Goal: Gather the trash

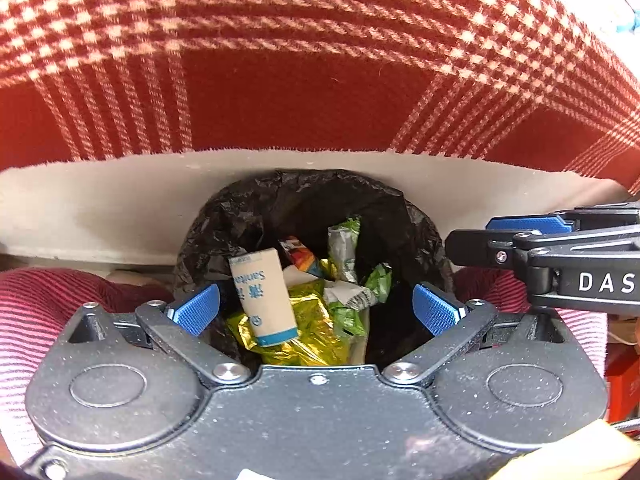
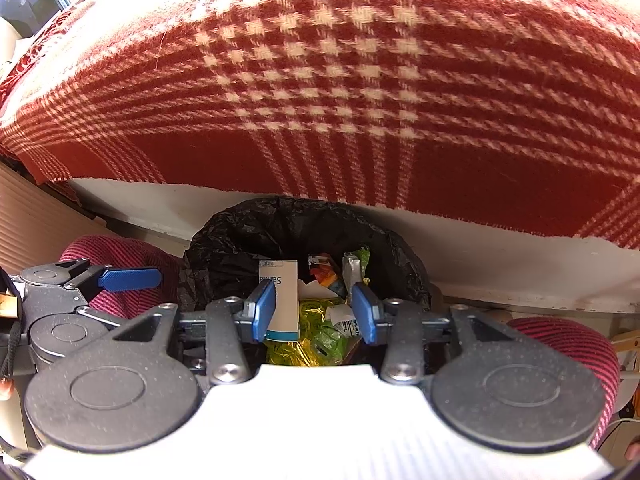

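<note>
Trash already fills the black-lined bin: a white tube, gold foil and green wrappers lie inside. Both grippers hang above its mouth, the left gripper spread wide and empty, the right gripper partly open and holding nothing. This looks like the drop-off step; next calls for finding remaining litter on the plaid-covered tabletop.

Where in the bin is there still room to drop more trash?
The bin has a dark bare gap on its right side, between the green wrappers and the black liner wall. The middle and left are crowded: the white tube lies on gold foil. Both tools hover open above.
</note>
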`<move>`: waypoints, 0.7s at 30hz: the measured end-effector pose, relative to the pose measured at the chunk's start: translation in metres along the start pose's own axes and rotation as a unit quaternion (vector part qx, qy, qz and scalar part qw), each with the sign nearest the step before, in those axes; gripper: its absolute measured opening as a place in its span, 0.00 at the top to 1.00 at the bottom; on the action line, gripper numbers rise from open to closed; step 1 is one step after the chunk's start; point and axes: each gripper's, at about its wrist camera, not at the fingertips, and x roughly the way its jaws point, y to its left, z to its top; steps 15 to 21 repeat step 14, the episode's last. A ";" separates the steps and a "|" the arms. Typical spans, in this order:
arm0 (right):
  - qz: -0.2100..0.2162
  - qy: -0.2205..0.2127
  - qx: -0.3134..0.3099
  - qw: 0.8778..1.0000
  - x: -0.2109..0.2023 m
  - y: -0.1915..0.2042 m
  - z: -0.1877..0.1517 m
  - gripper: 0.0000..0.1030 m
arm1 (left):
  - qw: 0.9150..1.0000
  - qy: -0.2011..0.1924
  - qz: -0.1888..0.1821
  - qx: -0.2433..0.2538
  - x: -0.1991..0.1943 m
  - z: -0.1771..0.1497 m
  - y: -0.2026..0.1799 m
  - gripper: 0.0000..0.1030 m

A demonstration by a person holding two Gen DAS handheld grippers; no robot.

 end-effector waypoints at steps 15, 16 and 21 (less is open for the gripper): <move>-0.003 -0.001 0.006 1.000 -0.001 0.000 0.000 0.43 | 1.000 0.000 0.009 -0.003 0.001 -0.001 0.006 0.00; -0.003 -0.001 0.006 1.000 -0.001 0.000 0.000 0.43 | 1.000 0.000 0.009 -0.003 0.001 -0.001 0.006 0.00; -0.003 -0.001 0.006 1.000 -0.001 0.000 0.000 0.43 | 1.000 0.000 0.009 -0.003 0.001 -0.001 0.006 0.00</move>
